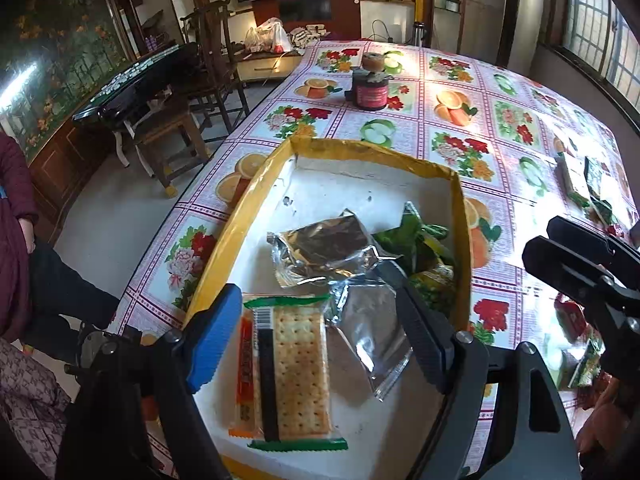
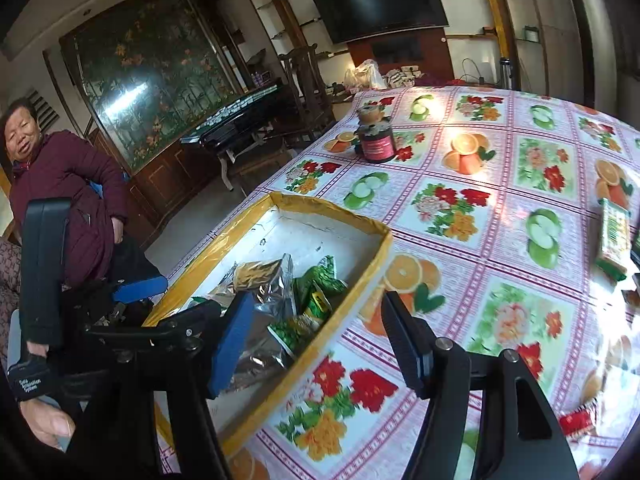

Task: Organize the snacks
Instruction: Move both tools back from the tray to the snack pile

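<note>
A: Where do the snacks sit?

B: Most lie in the shallow white box with a yellow taped rim (image 1: 456, 184), which rests on the table under a floral and fruit-patterned plastic tablecloth (image 1: 472, 120). Nearest the left camera is a clear packet of square crackers with green crimped ends and an orange strip (image 1: 296, 368), flat on the box floor. Beside it to the right lies a crumpled silver foil pouch (image 1: 372, 340), and beyond that a second shiny foil packet with a dark centre (image 1: 324, 248). Green wrapped snacks (image 1: 420, 240) are piled against the box's right wall.

A: And the left gripper (image 1: 320, 340)?

B: Its jaws stand wide apart above the box, one blue finger and one black, with the cracker packet between them. I cannot tell whether either finger touches it, and nothing is clamped.

A: The right one?

B: The right gripper (image 2: 320, 348) is also spread wide, holding nothing. It hovers over the box's near right edge; its blue finger is above the foil and green packets, its black finger above the tablecloth.

A: Anything outside the box?

B: A green-edged cracker packet (image 2: 614, 236) lies on the cloth well to the right, with more wrappers near it. A dark jar with a red label (image 2: 377, 142) stands further back on the table. A woman in a maroon padded coat (image 2: 68, 192) sits to the left.
</note>
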